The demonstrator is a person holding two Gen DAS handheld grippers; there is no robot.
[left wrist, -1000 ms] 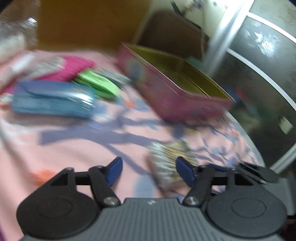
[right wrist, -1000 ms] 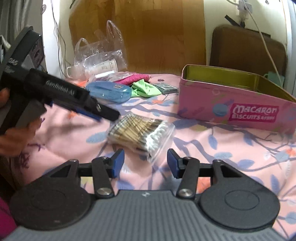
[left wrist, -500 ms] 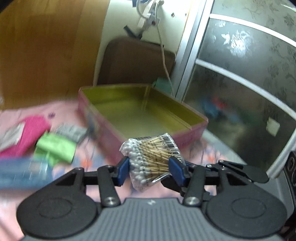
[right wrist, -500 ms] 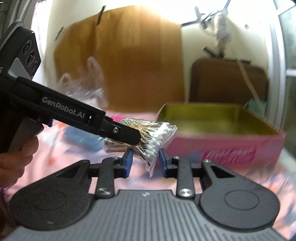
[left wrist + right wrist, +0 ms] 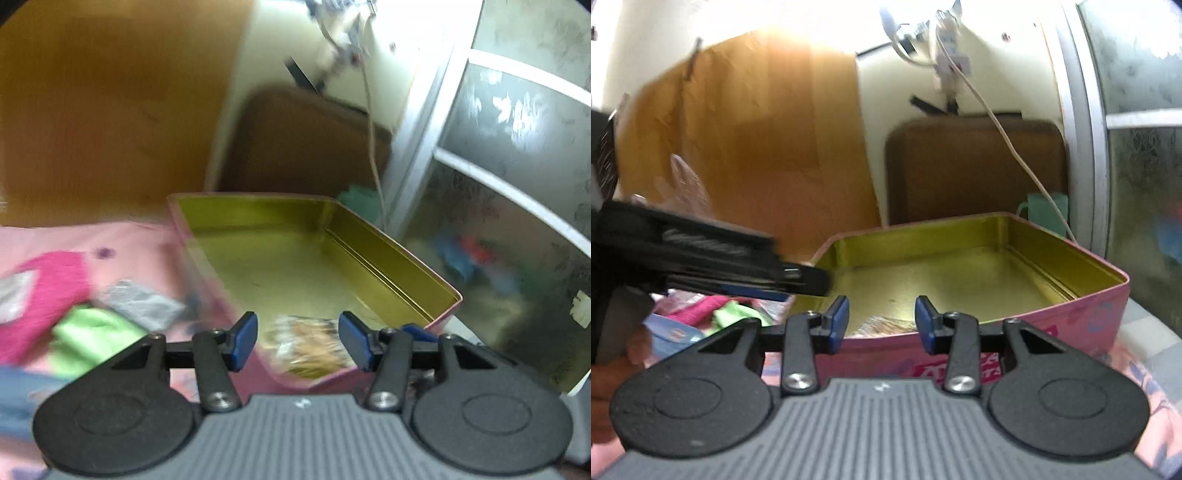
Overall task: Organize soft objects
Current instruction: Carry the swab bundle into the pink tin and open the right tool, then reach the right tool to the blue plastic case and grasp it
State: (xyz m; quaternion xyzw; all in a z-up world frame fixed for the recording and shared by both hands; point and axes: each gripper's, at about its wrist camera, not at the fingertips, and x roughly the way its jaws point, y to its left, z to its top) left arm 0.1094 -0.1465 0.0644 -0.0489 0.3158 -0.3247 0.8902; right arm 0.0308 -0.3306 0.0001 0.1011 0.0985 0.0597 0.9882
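Cotton swab pack (image 5: 308, 345): we see it lying inside the near corner of the tin, low centre of the left wrist frame, blurred, touching neither pad.
Tin (image 5: 369, 236): open pink biscuit tin with a gold interior; apart from the pack, its floor looks bare.
Left gripper (image 5: 298, 341): fingers spread apart, gripping nothing; the pack sits just beyond and between the blue pads.
Right gripper (image 5: 881, 323): fingers also apart and empty, hovering at the tin's near wall.
Key relation: the remaining soft things, a pink cloth (image 5: 55, 280), a green cloth (image 5: 88, 334) and a grey packet (image 5: 142, 306), lie at lower left of the left wrist frame, outside the tin's left wall; we judge the left gripper nearer to them.
Pack's long axis: too blurred to tell.
View difference: the right wrist view shows the left gripper's body (image 5: 713, 266) reaching in from the left over the tin's rim, and only a sliver of the pack (image 5: 882, 325); the left wrist view shows the pack more fully.
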